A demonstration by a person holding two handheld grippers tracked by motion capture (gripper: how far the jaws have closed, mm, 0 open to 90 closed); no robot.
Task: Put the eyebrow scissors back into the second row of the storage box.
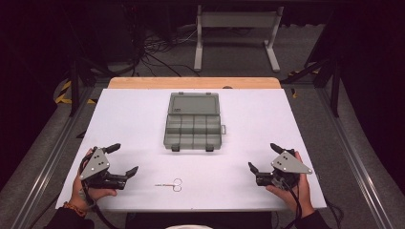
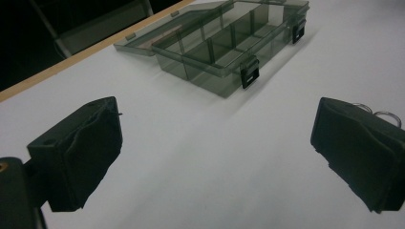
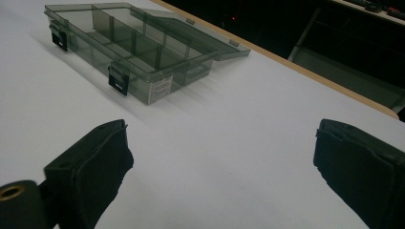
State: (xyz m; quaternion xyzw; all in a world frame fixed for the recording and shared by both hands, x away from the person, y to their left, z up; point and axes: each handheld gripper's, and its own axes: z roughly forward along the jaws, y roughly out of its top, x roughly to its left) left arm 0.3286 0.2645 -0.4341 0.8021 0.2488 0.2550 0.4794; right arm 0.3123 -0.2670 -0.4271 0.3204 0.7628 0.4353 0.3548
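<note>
A smoky clear plastic organizer box [image 1: 194, 121] lies open in the middle of the white table, its lid folded back toward the far edge and its compartments bare; it also appears as the box [image 2: 224, 38] and the box [image 3: 129, 45]. Small scissors [image 1: 171, 184] lie near the front edge, between the hands; their ring handles [image 2: 382, 114] peek out behind a jaw. My left gripper [image 1: 122, 160] is open at the front left, empty [image 2: 215, 157]. My right gripper [image 1: 263, 157] is open at the front right, also empty [image 3: 219, 167].
The white tabletop [image 1: 133, 119] has a wooden strip [image 1: 193, 82] along its far edge. Beyond it stand a white metal frame [image 1: 236, 36] and loose cables on the floor. Metal rails run along both sides of the table.
</note>
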